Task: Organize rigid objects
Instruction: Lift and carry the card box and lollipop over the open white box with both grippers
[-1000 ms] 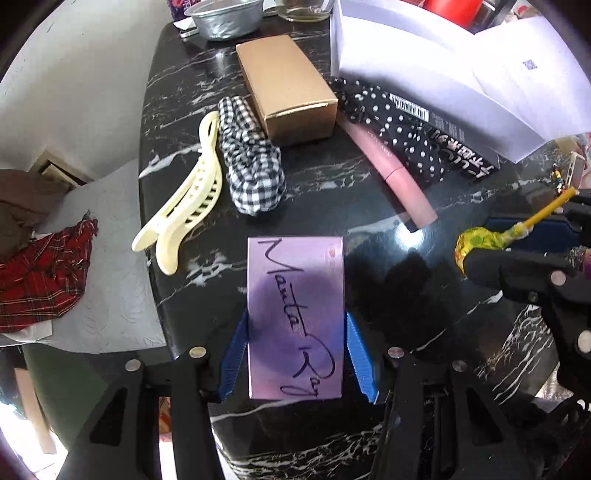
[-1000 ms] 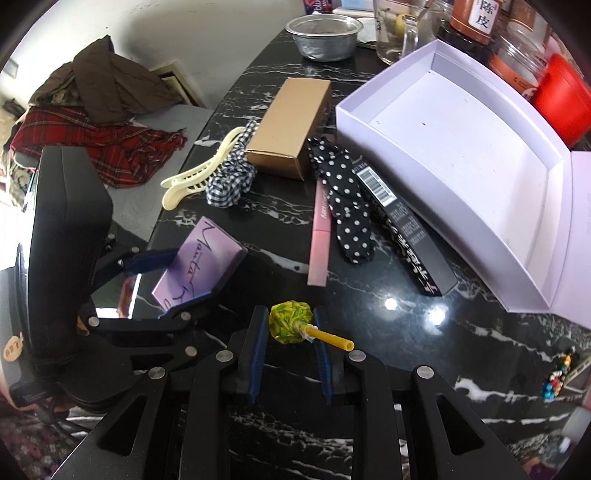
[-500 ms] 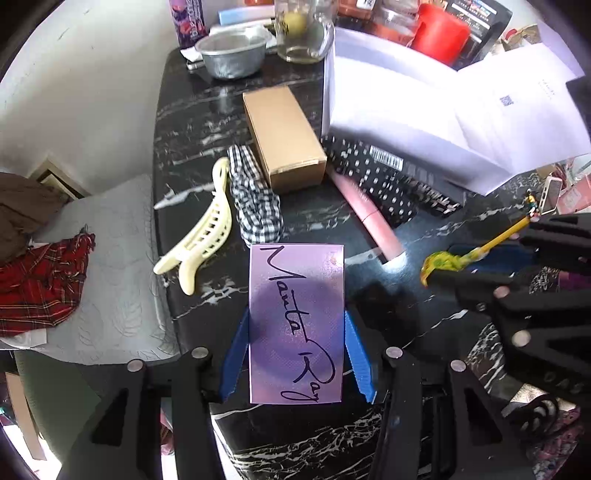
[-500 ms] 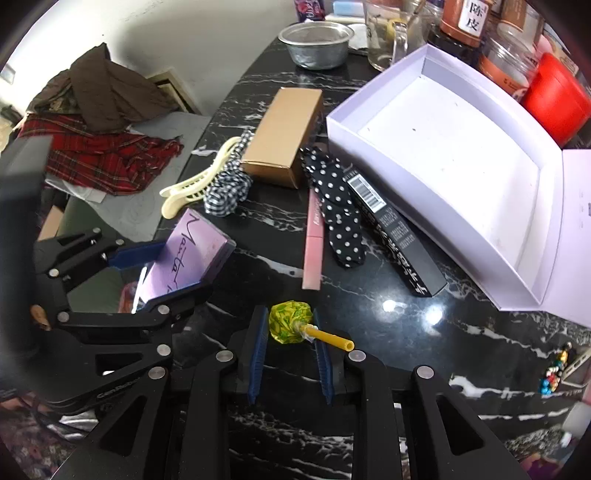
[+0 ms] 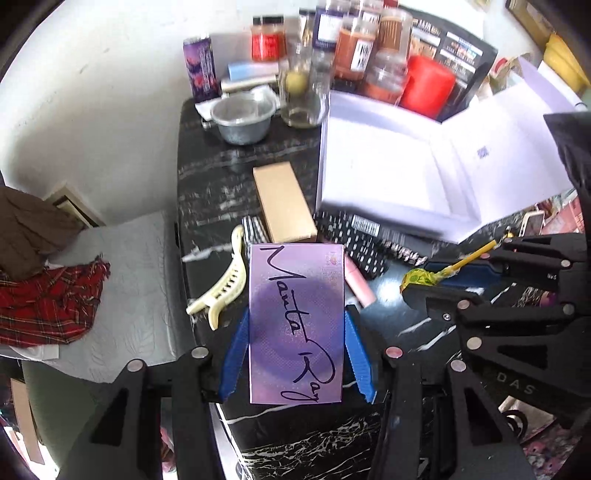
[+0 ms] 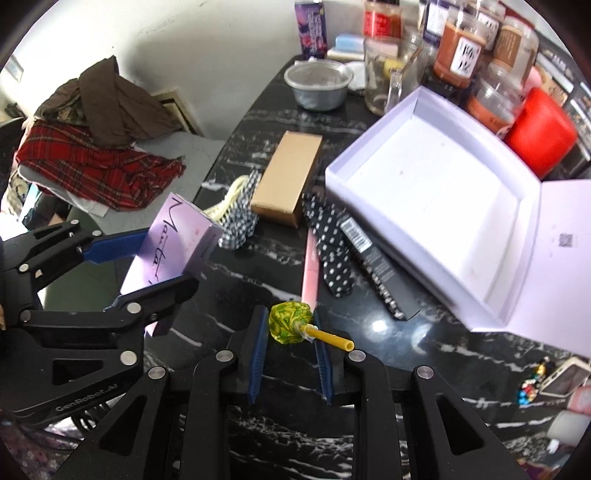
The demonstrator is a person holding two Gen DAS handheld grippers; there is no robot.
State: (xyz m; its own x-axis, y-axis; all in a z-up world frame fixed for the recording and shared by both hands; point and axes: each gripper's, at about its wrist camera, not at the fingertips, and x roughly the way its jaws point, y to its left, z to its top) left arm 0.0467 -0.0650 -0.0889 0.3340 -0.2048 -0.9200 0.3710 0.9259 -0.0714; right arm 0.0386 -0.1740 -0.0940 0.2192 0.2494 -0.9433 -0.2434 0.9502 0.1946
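Note:
My left gripper [image 5: 295, 321] is shut on a purple box [image 5: 295, 325] with black script, held above the near end of the black marble table [image 5: 207, 192]. It also shows in the right wrist view [image 6: 173, 240]. My right gripper [image 6: 290, 325] is shut on a yellow-green lollipop [image 6: 290, 323] with a yellow stick; it also shows in the left wrist view [image 5: 421, 278]. An open white box [image 6: 436, 188] lies at the right, empty inside. A tan box [image 6: 288, 184], cream hair clip [image 5: 221, 291], checked scrunchie [image 6: 240, 221], pink tube [image 6: 310, 266] and polka-dot cloth [image 6: 332, 251] lie on the table.
Jars [image 6: 461, 48], a red container [image 6: 539, 129], a glass mug [image 6: 384, 81], a foil bowl [image 6: 317, 85] and a purple can [image 6: 312, 27] crowd the far end. A black barcoded box [image 6: 373, 262] lies beside the white box. Red plaid cloth [image 6: 85, 166] lies left of the table.
Both grippers have risen and pulled back with their objects, so the far jars and the white box now show more fully. Table objects have not moved.

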